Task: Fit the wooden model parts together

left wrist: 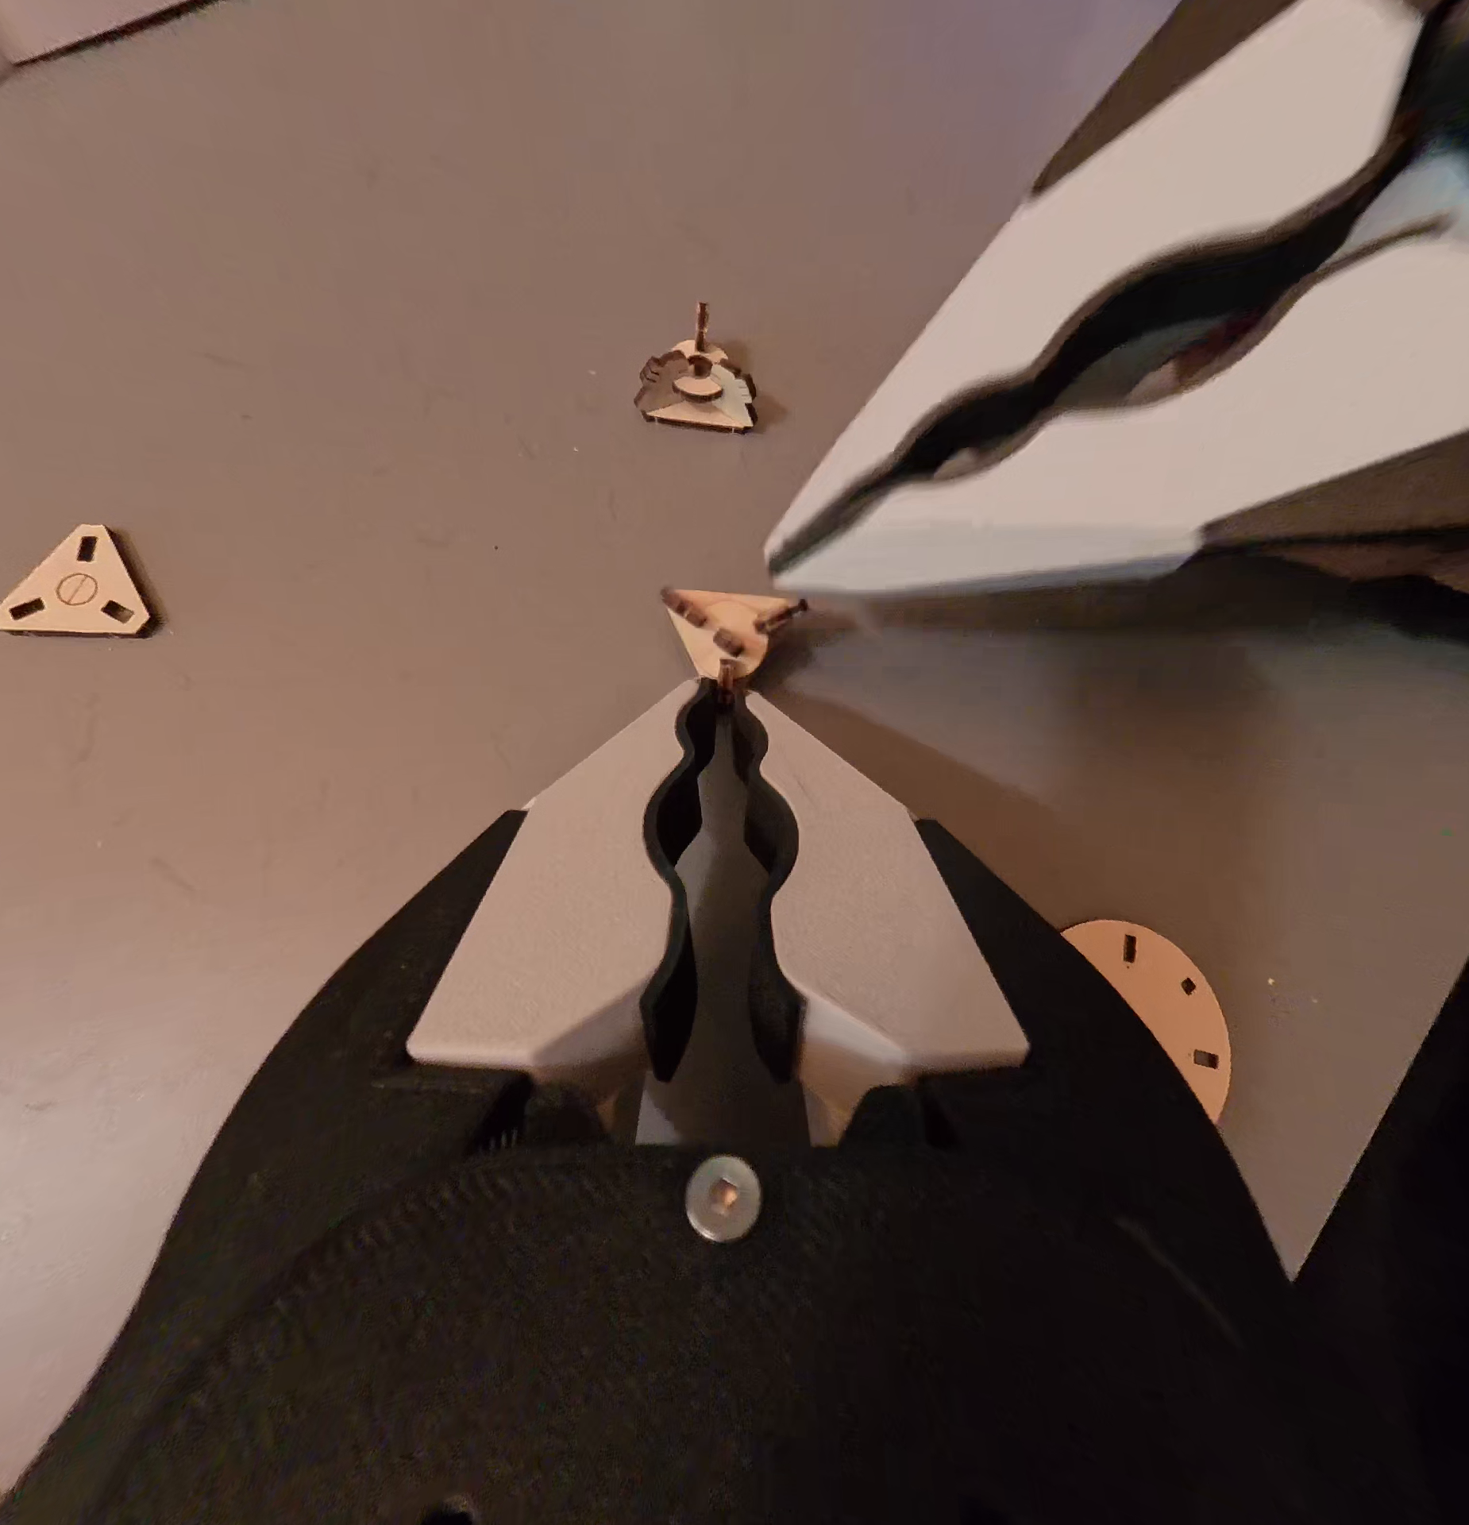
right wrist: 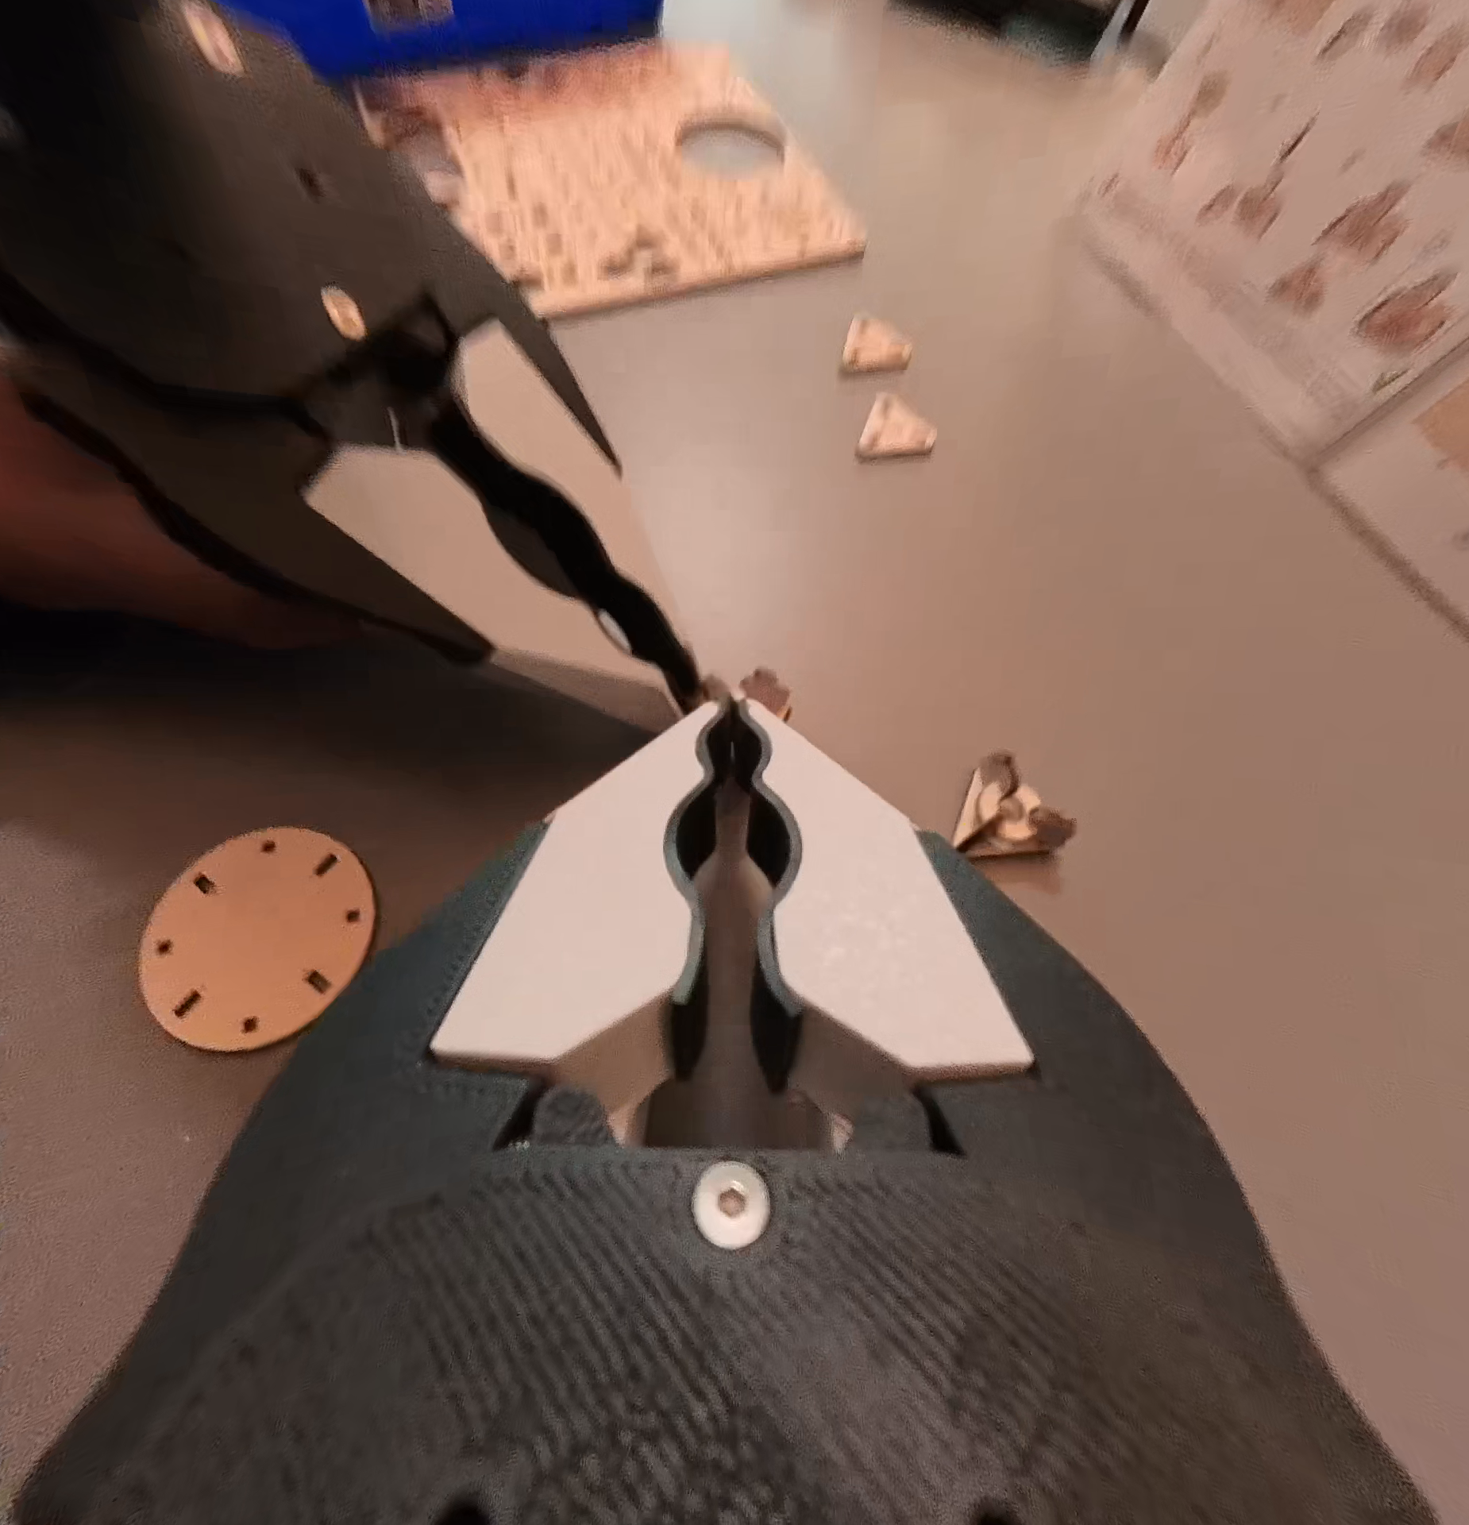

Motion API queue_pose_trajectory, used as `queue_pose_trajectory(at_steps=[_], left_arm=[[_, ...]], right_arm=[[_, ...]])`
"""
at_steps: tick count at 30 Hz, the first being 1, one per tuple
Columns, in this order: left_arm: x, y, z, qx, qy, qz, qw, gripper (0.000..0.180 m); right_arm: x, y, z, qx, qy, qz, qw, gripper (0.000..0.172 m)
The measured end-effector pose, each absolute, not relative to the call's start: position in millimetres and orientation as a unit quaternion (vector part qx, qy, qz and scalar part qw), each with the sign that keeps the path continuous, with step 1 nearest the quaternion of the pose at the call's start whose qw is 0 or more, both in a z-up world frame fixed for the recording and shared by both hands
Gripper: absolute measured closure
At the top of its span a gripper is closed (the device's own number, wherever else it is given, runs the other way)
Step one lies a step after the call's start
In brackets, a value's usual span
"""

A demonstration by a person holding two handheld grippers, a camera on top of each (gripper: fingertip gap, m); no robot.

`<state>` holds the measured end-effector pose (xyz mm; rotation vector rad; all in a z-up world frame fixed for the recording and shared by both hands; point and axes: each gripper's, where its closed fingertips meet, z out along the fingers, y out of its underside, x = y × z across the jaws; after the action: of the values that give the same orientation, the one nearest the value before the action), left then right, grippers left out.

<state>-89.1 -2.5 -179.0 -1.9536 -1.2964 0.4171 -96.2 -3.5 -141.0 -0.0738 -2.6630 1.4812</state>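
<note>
My left gripper (left wrist: 723,691) is shut on a thin peg at the near corner of a small wooden triangle piece (left wrist: 719,620) and holds it just above the grey table (left wrist: 343,330). Several dark pegs stick out of the triangle. My right gripper (right wrist: 731,708) is shut, and I see nothing between its pads. In the left wrist view it comes in from the upper right (left wrist: 779,571), its tip just above the triangle's right peg. In the right wrist view the left gripper (right wrist: 687,678) reaches in from the upper left, and the triangle (right wrist: 768,689) shows partly behind my right fingertips.
A flat slotted triangle (left wrist: 71,587) lies to the left, and an assembled wooden part with a stem (left wrist: 696,388) lies farther off. A round slotted disc (right wrist: 257,937), two small triangles (right wrist: 875,342) (right wrist: 894,429), a cut wooden sheet (right wrist: 649,181) and printed sheets (right wrist: 1333,206) lie around.
</note>
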Motion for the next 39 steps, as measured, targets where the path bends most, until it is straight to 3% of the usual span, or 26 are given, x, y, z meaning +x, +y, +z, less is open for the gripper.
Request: queue_pose_trajectory(at_steps=[18, 24, 39], left_arm=[[-89, -1, -178, -0.762, -0.503, 0.156, 0.377, 0.178], [-89, -3, -175, -0.755, -0.506, 0.157, 0.387, 0.177], [-89, -3, -168, -0.716, -0.526, 0.089, 0.449, 0.178]], right_arm=[[-94, 0, -152, 0.007, -0.878, 0.478, 0.022, 0.172], [-95, 2, -162, 0.006, -0.888, 0.46, 0.015, 0.162], [-93, 2, -158, -0.019, -0.88, 0.472, -0.04, 0.172]])
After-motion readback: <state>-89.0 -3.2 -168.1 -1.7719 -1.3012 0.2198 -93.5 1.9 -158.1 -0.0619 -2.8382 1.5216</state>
